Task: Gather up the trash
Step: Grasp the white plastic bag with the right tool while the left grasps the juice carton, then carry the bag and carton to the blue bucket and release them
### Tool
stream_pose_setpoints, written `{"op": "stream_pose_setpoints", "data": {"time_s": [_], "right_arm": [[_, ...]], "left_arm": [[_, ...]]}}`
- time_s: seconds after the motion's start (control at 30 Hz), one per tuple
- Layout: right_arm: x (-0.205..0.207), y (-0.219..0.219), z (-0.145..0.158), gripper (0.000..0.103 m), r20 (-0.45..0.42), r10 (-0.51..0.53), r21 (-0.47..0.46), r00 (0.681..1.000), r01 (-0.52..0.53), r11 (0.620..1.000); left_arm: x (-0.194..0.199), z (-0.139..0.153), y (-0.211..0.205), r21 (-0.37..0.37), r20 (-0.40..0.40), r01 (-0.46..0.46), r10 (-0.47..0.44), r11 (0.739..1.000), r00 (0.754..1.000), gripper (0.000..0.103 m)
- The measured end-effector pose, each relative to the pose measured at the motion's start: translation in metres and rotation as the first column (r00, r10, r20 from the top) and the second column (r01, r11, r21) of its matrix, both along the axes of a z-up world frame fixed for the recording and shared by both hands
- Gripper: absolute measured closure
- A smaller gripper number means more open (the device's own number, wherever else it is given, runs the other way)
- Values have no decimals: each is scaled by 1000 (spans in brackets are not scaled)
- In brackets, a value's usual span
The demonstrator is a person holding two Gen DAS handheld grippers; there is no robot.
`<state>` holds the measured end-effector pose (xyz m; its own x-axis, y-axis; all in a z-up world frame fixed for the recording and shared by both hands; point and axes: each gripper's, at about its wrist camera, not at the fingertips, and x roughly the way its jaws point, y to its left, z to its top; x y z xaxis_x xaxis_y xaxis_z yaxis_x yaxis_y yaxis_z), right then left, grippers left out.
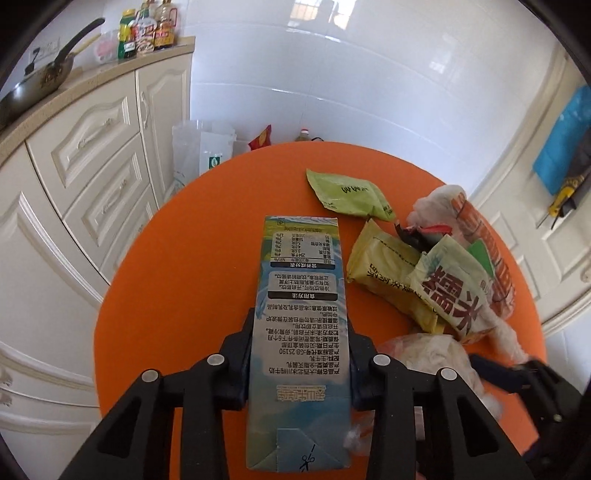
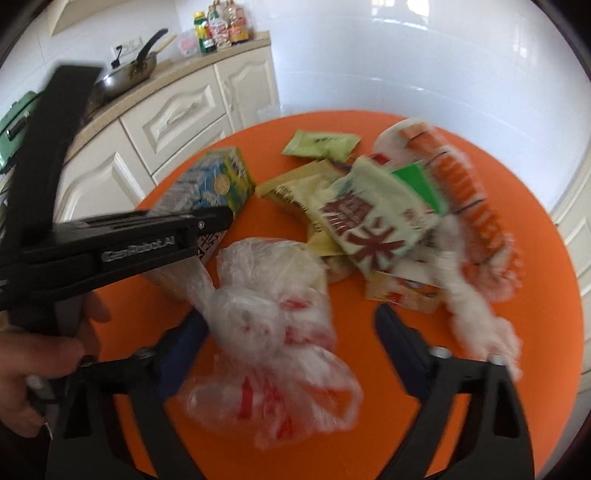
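Observation:
A blue-and-green milk carton (image 1: 301, 280) lies flat on the round orange table (image 1: 177, 295). My left gripper (image 1: 301, 332) is shut on the carton's two long sides; the right wrist view shows the left gripper (image 2: 147, 236) from the side with the carton (image 2: 218, 181). My right gripper (image 2: 288, 314) stands open around a crumpled clear plastic bag (image 2: 269, 325) with red print. Its left pad (image 2: 184, 343) touches the bag and its right pad (image 2: 391, 332) is apart. Beyond lie a green packet (image 1: 351, 194), yellow wrapper (image 1: 384, 266), pale wrapper (image 1: 450, 284) and orange-printed bag (image 1: 487, 258).
Cream cabinets (image 1: 85, 177) stand left of the table, with a wok (image 1: 37, 81) and sauce bottles (image 1: 147, 33) on the counter. Clear bags (image 1: 199, 147) sit on the floor past the table's far edge. A white door (image 1: 535, 236) is at the right. A hand (image 2: 33, 354) holds the left gripper.

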<state>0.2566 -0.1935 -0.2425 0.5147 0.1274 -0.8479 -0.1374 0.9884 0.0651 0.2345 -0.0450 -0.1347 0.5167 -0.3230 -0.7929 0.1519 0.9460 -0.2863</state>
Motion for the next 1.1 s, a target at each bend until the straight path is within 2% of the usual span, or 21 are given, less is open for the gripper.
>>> {"op": "stream_pose_setpoints", "data": {"time_s": [0.07,0.1,0.17,0.37,0.67,0.87,0.93,1.03,1.07,1.1], "right_arm": [[1,3,-7,49,0,28,42,1000,-28,999],[0,4,-6,50,5,29,35,1000,-29,999],[-6,5,-6,51,13,41,38,999,-41,998],[-31,-25,6,51,19,-4,146,1000,1,989],[-73,-91,53,51,136,-160,230,978,126,965],[-106,-148,87,51,227,-296,274,928,231,933],[-119,-173,96,51,247,-346,292,905,271,917],[-142,-212,107,51,272,-427,288,862,351,891],[-150,-225,110,51,277,-454,294,847,375,879],[-158,-237,112,51,282,-477,296,832,398,869]], "left_arm": [[4,1,1,-3,9,9,-9,1000,1000,69],[4,1,2,9,23,13,-13,1000,1000,69],[10,3,3,26,34,9,-10,1000,999,69],[21,8,5,36,47,-1,-1,999,999,69],[27,52,-37,48,162,71,-78,996,984,69],[18,85,-66,31,253,163,-165,986,953,69],[-6,89,-58,27,277,200,-200,979,940,69],[-36,98,-87,23,306,279,-273,960,912,69],[-32,101,-102,26,312,314,-306,949,899,69],[-52,97,-110,27,315,340,-331,940,890,69]]}}
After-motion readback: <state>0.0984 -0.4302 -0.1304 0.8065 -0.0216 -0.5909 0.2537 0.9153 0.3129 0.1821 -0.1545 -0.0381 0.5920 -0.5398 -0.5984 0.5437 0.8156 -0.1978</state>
